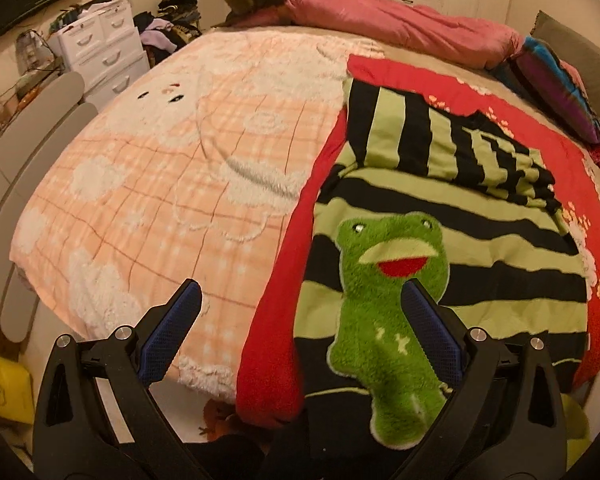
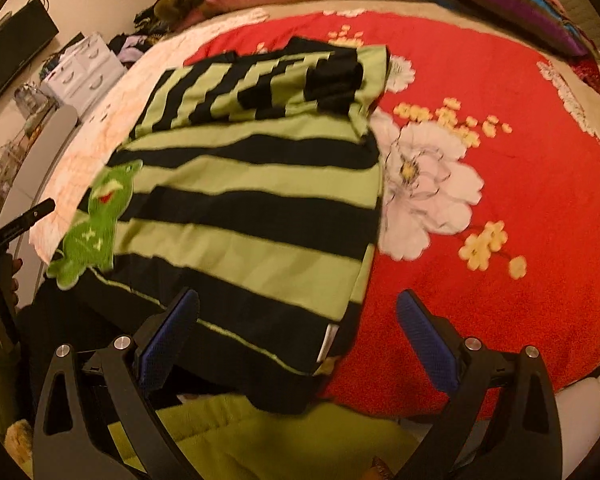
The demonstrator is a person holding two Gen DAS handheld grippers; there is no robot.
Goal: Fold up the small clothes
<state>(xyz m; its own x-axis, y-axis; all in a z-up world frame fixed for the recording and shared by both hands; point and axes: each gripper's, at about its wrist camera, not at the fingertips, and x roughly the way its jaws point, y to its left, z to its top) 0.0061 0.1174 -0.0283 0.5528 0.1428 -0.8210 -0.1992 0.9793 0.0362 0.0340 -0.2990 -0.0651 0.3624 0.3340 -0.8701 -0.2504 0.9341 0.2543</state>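
A small green-and-black striped sweater (image 1: pixel 440 248) with a fuzzy green frog patch (image 1: pixel 388 280) lies on a red flowered blanket (image 1: pixel 284 264) on the bed. Its sleeves are folded across the upper part (image 1: pixel 496 156). My left gripper (image 1: pixel 300 300) is open and empty, hovering over the sweater's near left edge. In the right wrist view the sweater (image 2: pixel 252 208) lies flat with the frog patch (image 2: pixel 96 220) at the left. My right gripper (image 2: pixel 298 312) is open and empty above the sweater's near right corner. The left gripper's finger (image 2: pixel 24 220) shows at the left edge.
A peach checked blanket (image 1: pixel 160 184) covers the bed's left side. A pink quilt (image 1: pixel 400 28) and a striped pillow (image 1: pixel 556 80) lie at the far end. White drawers (image 1: pixel 100 52) stand by the wall. The red blanket (image 2: pixel 500 184) stretches right of the sweater.
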